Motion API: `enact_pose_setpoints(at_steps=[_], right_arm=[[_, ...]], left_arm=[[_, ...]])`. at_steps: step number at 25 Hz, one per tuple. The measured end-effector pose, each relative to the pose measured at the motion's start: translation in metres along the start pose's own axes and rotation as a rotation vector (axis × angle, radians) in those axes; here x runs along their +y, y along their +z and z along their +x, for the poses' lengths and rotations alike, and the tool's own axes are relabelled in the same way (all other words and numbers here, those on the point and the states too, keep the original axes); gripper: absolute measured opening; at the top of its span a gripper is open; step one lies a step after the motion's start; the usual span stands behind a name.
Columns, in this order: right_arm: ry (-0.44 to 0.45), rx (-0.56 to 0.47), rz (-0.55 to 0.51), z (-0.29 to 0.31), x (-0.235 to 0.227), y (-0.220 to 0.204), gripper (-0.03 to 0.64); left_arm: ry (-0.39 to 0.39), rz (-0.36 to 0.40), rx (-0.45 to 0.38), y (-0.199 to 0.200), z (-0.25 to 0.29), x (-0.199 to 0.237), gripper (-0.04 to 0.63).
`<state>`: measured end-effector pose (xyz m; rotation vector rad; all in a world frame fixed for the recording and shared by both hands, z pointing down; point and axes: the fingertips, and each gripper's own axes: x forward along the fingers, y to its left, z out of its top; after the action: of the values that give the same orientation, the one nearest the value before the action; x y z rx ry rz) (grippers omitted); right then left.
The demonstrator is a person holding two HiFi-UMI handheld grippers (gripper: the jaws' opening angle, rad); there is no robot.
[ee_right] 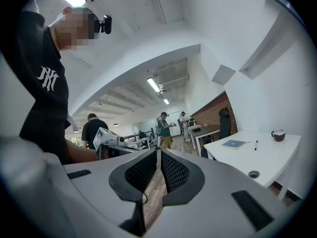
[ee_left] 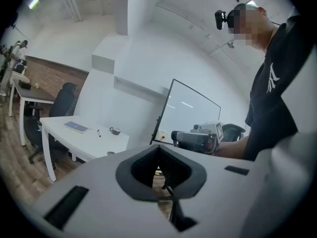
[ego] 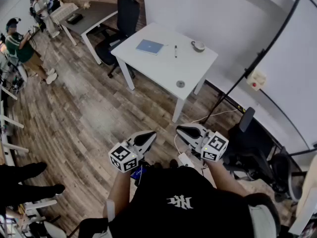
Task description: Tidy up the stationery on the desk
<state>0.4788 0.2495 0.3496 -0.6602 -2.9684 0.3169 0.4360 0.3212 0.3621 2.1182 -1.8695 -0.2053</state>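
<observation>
- Stationery lies well ahead of us on the white desk (ego: 163,71): a blue notebook (ego: 149,46), a black pen (ego: 175,51) just beside it, and a mug (ego: 198,46) near the wall side, all apart from one another.
- We hold the left gripper (ego: 147,137) and the right gripper (ego: 181,130) level over the wooden floor (ego: 89,113), well short of the desk, with their tips near each other but not touching.
- The left gripper view shows its jaws clenched together with nothing between them. The right gripper view shows the same for the right.
- Only the head view shows both grippers at once; each gripper view catches the other gripper from the side.
- The right gripper view alone shows the ceiling strip lights (ee_right: 152,85). The left gripper view shows the whiteboard (ee_left: 193,108) upright behind the right gripper.
</observation>
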Motion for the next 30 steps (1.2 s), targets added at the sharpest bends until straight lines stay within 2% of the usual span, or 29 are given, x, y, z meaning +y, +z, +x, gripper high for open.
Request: enact_pose_setpoints(at_steps=[3, 12, 30], right_arm=[[0.001, -0.016, 0.014, 0.0, 0.0, 0.004, 0.051], [-0.01, 0.001, 0.016, 0.0, 0.0, -0.001, 0.051], [0.02, -0.041, 0.031, 0.019, -0.001, 0.011, 0.052]], left_arm=[[0.004, 0.02, 0.022, -0.005, 0.001, 0.0, -0.002], [-0.001, -0.003, 0.014, -0.007, 0.001, 0.002, -0.002], [0.013, -0.014, 0.012, -0.001, -0.009, 0.019, -0.002]])
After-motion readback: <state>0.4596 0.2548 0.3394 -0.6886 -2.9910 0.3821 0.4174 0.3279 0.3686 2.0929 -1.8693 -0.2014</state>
